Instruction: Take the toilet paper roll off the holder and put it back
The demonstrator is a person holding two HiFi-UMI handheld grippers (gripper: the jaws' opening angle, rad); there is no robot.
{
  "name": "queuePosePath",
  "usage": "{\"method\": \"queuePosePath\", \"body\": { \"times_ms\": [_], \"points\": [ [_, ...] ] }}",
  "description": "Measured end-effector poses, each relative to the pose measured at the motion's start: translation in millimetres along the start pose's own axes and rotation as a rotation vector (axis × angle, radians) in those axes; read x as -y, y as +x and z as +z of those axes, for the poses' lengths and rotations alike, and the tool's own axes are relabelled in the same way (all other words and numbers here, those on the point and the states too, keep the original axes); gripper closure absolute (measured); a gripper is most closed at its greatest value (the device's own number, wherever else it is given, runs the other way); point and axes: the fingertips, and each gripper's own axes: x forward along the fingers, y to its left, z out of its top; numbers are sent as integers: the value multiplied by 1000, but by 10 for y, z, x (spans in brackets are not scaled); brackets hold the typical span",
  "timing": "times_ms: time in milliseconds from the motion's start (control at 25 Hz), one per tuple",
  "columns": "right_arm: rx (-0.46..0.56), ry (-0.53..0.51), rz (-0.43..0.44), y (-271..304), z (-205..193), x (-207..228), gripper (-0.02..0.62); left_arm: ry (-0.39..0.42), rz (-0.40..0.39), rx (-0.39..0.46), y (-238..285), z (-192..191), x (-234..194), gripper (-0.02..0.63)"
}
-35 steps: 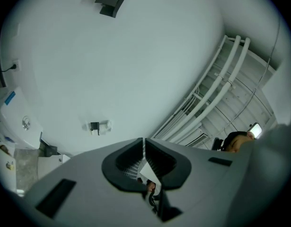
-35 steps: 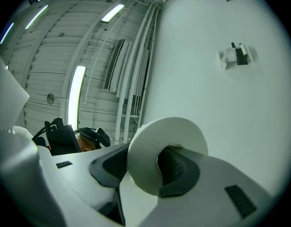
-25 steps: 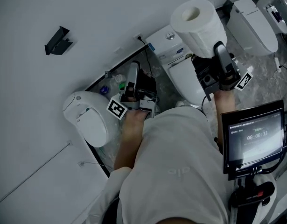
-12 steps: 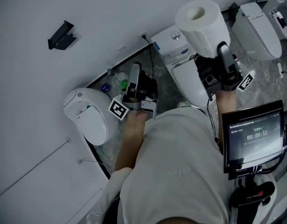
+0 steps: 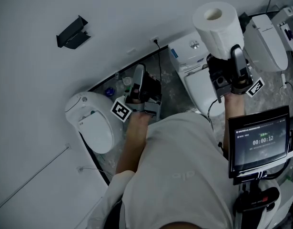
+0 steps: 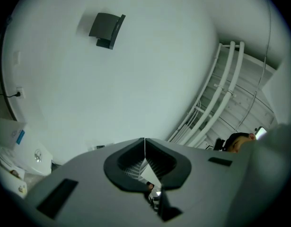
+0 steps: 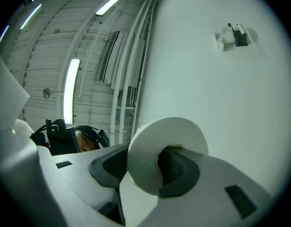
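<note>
Head view looks steeply down; gripper views face the wall (image 6: pixel 150 70); head and left share the holder (image 5: pixel 72 32)

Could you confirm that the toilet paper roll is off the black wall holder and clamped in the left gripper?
Not quite: the toilet paper roll is off the black wall holder, but clamped in the right gripper, not the left. The right gripper view shows its jaws closed on the roll; the left gripper is shut, empty.
</note>
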Motion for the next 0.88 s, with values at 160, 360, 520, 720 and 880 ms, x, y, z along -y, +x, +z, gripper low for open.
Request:
{"method": "queuePosePath", "body": {
  "times_ms": [160, 360, 520, 720, 880],
  "points": [
    [-89, -54, 4, 149, 62, 16, 414, -3, -59, 46, 59, 10, -38, 600],
    [-56, -114, -90, -87, 105, 40, 414, -24, 29, -29, 7, -82, -141, 600],
    [-106, -198, -122, -11, 210, 92, 414, 1, 52, -71, 62, -95, -100, 600],
    [-257, -283, -106, 527, 33, 201, 414, 73, 52, -72, 31, 229, 195, 600],
    [-378, -357, -123, 752, -105, 473, 414, 82, 65, -65, -14, 416, 85, 600]
  ]
}}
